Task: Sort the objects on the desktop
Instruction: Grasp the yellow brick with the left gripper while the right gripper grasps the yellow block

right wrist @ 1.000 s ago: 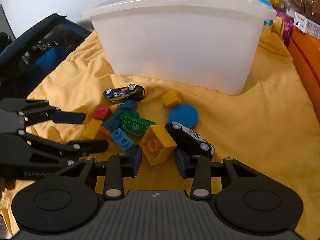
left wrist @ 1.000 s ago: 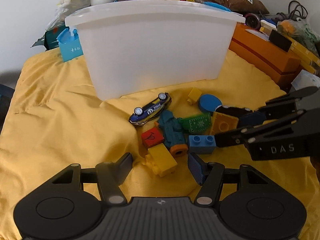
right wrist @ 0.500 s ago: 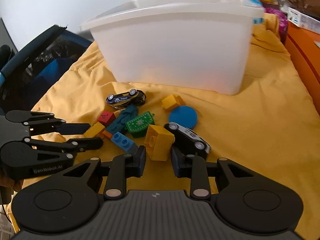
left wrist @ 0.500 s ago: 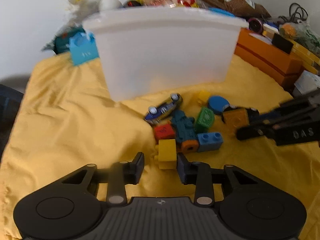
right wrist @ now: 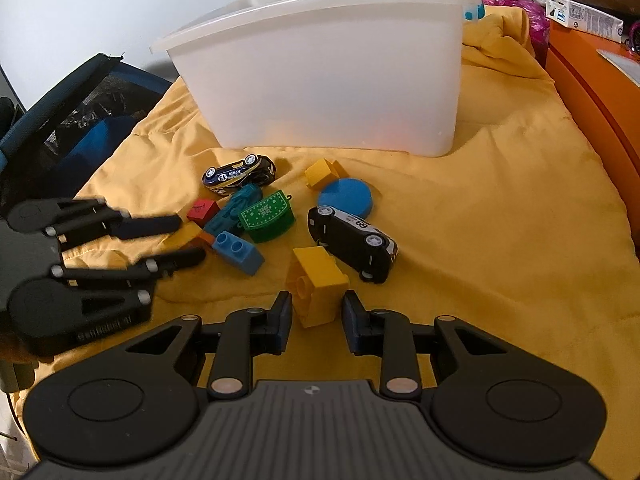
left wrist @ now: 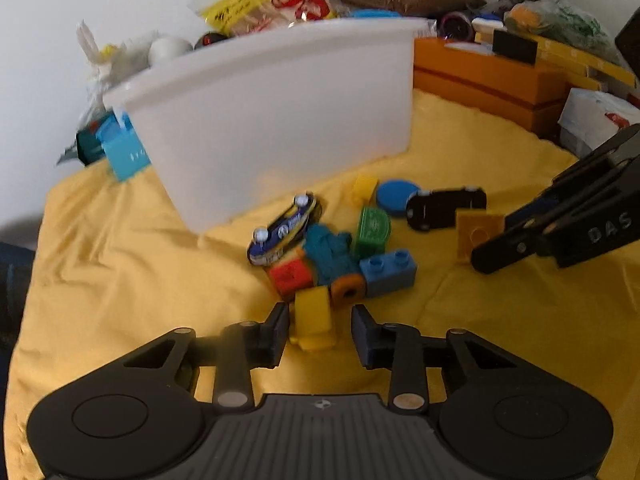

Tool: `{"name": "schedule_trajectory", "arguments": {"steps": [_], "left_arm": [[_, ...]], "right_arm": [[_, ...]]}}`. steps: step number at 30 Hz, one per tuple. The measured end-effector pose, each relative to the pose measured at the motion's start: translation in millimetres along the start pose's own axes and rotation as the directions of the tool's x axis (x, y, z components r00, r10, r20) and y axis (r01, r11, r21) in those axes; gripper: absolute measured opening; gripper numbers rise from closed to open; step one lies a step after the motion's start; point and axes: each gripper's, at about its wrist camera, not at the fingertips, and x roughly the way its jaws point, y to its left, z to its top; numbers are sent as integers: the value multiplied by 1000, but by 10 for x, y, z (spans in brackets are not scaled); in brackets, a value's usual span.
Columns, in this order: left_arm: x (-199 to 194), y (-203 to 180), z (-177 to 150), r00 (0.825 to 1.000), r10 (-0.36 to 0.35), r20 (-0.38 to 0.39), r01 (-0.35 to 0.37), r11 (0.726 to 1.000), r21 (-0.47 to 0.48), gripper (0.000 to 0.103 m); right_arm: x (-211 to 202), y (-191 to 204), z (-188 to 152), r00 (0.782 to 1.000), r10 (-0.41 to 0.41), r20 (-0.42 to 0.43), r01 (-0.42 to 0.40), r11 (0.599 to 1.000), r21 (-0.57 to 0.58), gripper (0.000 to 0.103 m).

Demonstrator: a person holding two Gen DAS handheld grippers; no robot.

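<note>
On the yellow cloth lies a heap of toys in front of a white plastic bin. My left gripper has a small yellow brick between its fingers; the jaws are closing and a gap still shows on the right side. My right gripper is shut on a large yellow brick. Beside that brick lies a black toy car. Further back are a blue brick, a green piece, a teal figure, a red cube, a blue disc and a blue-and-yellow car.
An orange box and piled packets stand at the right and behind the bin. A dark blue chair sits off the cloth's left edge. A light blue box leans left of the bin. A small yellow block lies near the bin's foot.
The left jaws have narrowed around the small yellow brick and the left view has rolled. The right jaws closed onto the large yellow brick and it now stands more upright.
</note>
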Motion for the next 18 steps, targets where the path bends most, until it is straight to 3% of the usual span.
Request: {"name": "schedule_trajectory", "arguments": {"steps": [12, 18], "left_arm": [[4, 160, 8, 997, -83, -9, 81, 987, -138, 27], [-259, 281, -125, 998, -57, -6, 55, 980, -192, 27]], "right_arm": [[-32, 32, 17, 1000, -1, 8, 1, 1000, -9, 30], [-147, 49, 14, 999, 7, 44, -7, 1000, -3, 30]]}}
